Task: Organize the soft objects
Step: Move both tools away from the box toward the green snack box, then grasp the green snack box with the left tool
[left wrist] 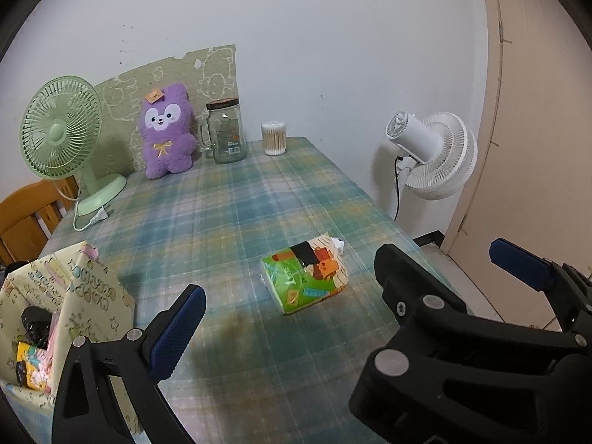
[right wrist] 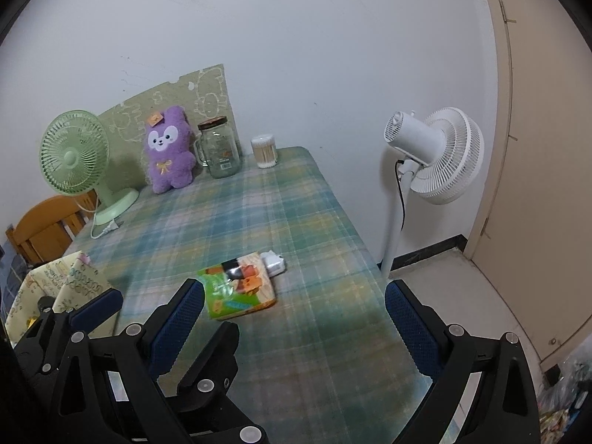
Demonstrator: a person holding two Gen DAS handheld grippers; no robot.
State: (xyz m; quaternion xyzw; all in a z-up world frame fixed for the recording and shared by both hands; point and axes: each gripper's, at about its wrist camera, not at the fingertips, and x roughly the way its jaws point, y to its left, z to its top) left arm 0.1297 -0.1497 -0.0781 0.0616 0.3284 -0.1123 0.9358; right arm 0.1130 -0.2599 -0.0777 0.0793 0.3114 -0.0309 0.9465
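A green and orange tissue pack (left wrist: 304,277) lies flat near the middle of the plaid table; it also shows in the right wrist view (right wrist: 238,290). A purple plush bunny (left wrist: 167,131) sits upright at the back, leaning on a patterned board; the right wrist view (right wrist: 169,150) shows it too. A patterned fabric bag (left wrist: 55,307) stands open at the front left with items inside. My left gripper (left wrist: 281,288) is open and empty, just short of the pack. My right gripper (right wrist: 296,296) is open and empty, to the right of the pack. Each gripper appears in the other's view.
A green desk fan (left wrist: 61,129) stands at the back left, its plug loose on the cloth. A glass jar mug (left wrist: 225,131) and a cotton swab tub (left wrist: 273,138) stand at the back. A white floor fan (left wrist: 433,155) stands beyond the table's right edge. A wooden chair (left wrist: 26,218) is left.
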